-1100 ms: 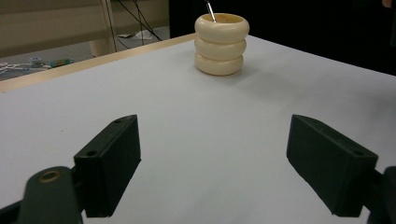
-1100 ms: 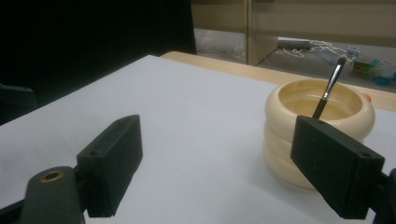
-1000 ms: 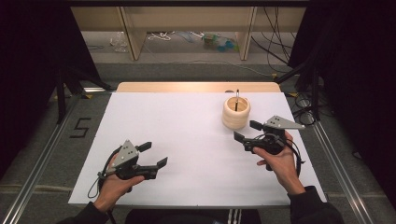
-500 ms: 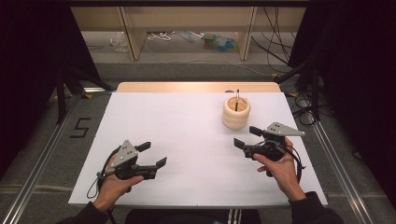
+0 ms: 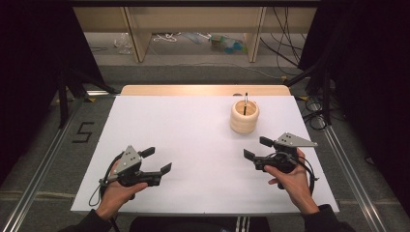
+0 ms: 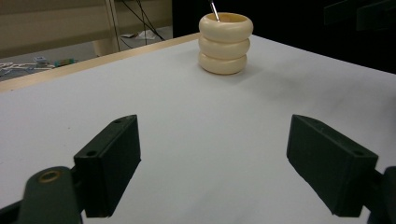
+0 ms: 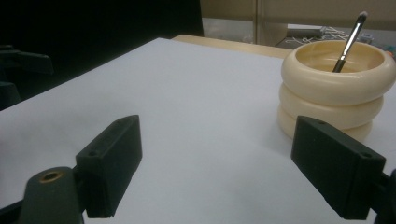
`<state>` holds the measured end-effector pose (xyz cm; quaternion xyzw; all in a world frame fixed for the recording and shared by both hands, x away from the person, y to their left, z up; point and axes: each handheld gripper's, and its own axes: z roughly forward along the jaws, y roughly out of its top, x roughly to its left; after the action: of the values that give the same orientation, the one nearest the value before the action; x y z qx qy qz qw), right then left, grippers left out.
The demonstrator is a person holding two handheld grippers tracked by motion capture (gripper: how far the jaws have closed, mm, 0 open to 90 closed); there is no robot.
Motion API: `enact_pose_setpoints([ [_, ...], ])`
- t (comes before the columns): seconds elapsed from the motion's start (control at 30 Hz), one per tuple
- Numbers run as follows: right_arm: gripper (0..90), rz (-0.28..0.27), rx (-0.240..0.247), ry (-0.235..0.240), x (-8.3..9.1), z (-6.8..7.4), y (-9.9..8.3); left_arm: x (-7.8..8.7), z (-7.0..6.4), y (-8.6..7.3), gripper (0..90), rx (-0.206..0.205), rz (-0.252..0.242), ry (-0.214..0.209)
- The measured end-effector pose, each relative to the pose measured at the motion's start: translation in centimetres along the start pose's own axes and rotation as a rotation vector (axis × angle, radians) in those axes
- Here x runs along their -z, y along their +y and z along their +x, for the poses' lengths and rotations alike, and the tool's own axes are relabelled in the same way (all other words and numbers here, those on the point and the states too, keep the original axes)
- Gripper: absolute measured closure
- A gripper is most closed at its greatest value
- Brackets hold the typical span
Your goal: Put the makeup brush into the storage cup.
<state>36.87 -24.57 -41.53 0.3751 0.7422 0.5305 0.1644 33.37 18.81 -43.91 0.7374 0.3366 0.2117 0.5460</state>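
A cream ribbed holder with a thin brush upright inside is seen at the far right of the white table, well beyond both grippers. Left gripper and right gripper are held with jaws spread, nothing between them. A "5" is marked on the floor. The brush tip is cut off in the left gripper view.

Lab recording rig: white table between black curtains, metal floor rails, loose cables upper right.

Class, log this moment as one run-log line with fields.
left gripper: open, empty | right gripper: open, empty, near holder | ribbed cream holder: upright on white table | brush: inside, leaning
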Motion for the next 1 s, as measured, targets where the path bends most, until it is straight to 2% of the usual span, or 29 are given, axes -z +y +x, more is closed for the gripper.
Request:
enact_pose_setpoints([
  [0.17, 17.6, 0.012, -0.001, -0.001, 0.3, 0.2, -0.5, 0.1, 0.0, -0.1, 17.7, -0.006, 0.002, 0.000],
  [0.23, 17.6, -0.008, -0.008, 0.011, 0.3, 0.3, -0.8, 0.1, 0.0, -0.1, 17.7, -0.003, 0.003, -0.001],
  [0.37, 17.6, 0.022, -0.003, 0.004, 0.6, 0.5, -1.0, 0.1, -0.1, -0.1, 17.7, -0.002, 0.005, 0.000],
  [0.43, 17.6, 0.009, 0.011, 0.001, 0.7, 0.6, -1.1, 0.1, 0.0, -0.1, 17.7, -0.003, 0.007, 0.001],
  [0.47, 17.6, 0.022, -0.004, 0.011, 0.8, 0.7, -1.1, 0.1, 0.0, -0.1, 17.7, -0.001, 0.006, 0.001],
  [0.6, 17.6, 0.021, 0.001, 0.016, 1.0, 0.8, -1.3, 0.1, 0.0, -0.2, 17.7, -0.002, 0.007, 0.002],
  [0.8, 17.6, 0.020, 0.007, 0.005, 1.1, 0.9, -1.5, 0.1, -0.1, -0.1, 17.7, -0.008, 0.006, 0.001],
  [0.9, 17.6, 0.022, 0.013, 0.018, 1.1, 0.8, -1.7, 0.0, -0.2, -0.2, 17.7, 0.010, 0.001, -0.003],
  [0.97, 17.6, 0.038, -0.003, 0.005, 1.3, 1.0, -1.8, 0.1, -0.1, -0.2, 17.7, -0.015, 0.003, -0.006],
  [1.0, 17.6, 0.035, 0.002, 0.005, 1.3, 1.1, -1.8, 0.0, -0.2, -0.2, 17.7, -0.008, 0.002, -0.005],
])
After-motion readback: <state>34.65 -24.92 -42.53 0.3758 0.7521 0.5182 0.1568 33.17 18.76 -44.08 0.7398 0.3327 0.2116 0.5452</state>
